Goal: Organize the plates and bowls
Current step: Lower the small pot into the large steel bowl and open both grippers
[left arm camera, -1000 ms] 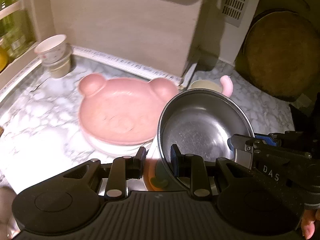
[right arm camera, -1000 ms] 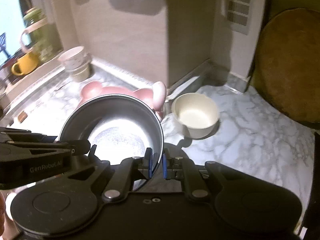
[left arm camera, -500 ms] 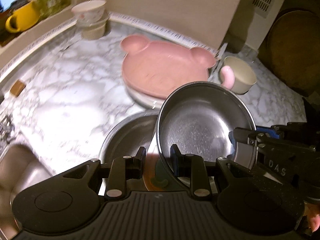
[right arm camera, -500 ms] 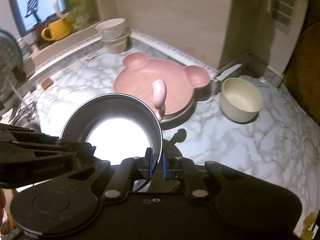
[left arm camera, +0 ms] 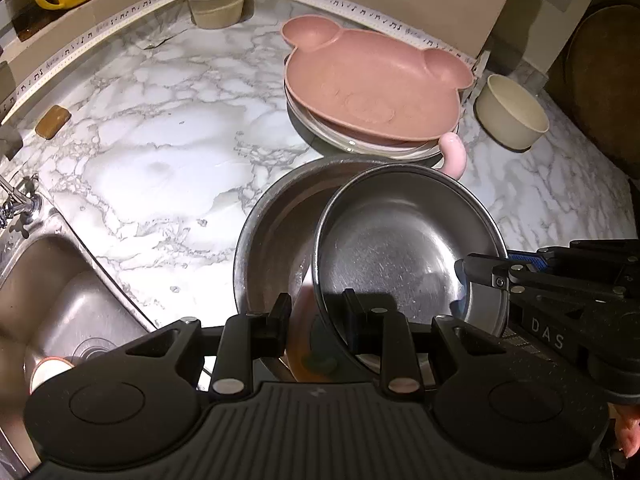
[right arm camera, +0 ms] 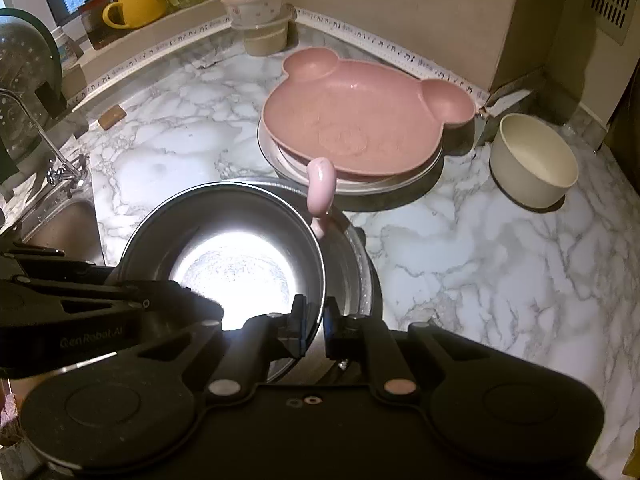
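Note:
My right gripper [right arm camera: 313, 330] is shut on the rim of a small steel bowl [right arm camera: 224, 248], also seen in the left wrist view [left arm camera: 404, 248]. It hangs over a larger steel bowl [left arm camera: 276, 236] on the marble counter. My left gripper [left arm camera: 316, 314] is open, its jaws astride the small bowl's near rim. A pink bear-shaped plate [left arm camera: 372, 84] lies on a stack of white plates [left arm camera: 344, 140] behind. A pink handle [right arm camera: 320, 184] sticks up beyond the bowls. A cream bowl [right arm camera: 532, 160] stands to the right.
A steel sink [left arm camera: 44, 304] with a tap [right arm camera: 44, 136] lies at the left. Stacked small bowls [right arm camera: 264, 20] stand in the far corner. A yellow mug [right arm camera: 136, 4] sits on the window ledge. A brown round board [left arm camera: 604, 80] leans at the right.
Both grippers pulled back and up from the wall with the small steel bowl. The larger steel bowl and the sink have come into view below.

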`<state>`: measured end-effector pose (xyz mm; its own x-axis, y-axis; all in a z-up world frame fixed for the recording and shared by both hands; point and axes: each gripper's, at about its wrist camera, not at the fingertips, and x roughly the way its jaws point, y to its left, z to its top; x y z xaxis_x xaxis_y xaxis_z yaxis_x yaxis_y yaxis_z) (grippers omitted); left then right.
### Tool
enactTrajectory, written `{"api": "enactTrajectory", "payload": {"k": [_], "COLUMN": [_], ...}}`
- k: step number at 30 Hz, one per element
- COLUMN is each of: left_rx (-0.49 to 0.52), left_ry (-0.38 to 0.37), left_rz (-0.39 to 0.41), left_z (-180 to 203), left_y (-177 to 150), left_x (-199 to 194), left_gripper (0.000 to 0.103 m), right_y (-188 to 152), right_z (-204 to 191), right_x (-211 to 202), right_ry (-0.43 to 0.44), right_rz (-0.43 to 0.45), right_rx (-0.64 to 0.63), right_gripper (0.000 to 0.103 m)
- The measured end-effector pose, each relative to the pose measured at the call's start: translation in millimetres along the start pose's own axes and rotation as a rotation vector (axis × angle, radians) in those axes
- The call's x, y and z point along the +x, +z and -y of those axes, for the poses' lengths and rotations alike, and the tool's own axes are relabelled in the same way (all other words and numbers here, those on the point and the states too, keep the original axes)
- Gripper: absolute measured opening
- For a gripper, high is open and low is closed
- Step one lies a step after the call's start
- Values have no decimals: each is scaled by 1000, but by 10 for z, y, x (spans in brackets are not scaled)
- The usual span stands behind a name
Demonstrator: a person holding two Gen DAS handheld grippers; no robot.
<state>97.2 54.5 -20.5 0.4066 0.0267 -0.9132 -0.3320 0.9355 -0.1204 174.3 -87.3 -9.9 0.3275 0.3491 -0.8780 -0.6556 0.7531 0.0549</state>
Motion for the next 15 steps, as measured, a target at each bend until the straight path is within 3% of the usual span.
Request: {"api": "enactTrajectory", "payload": {"k": [15], "left_rx": [1], "left_ry": [9], "left_rz": [-26], "left_z": [-59], "left_y": [45], "left_x": [224], "left_gripper": [25], "right_y": [46], "right_z": [12], "right_x": [122], "right_ry": [8], "right_rz": [-12], "right_rx": [18], "right_gripper": [10]}}
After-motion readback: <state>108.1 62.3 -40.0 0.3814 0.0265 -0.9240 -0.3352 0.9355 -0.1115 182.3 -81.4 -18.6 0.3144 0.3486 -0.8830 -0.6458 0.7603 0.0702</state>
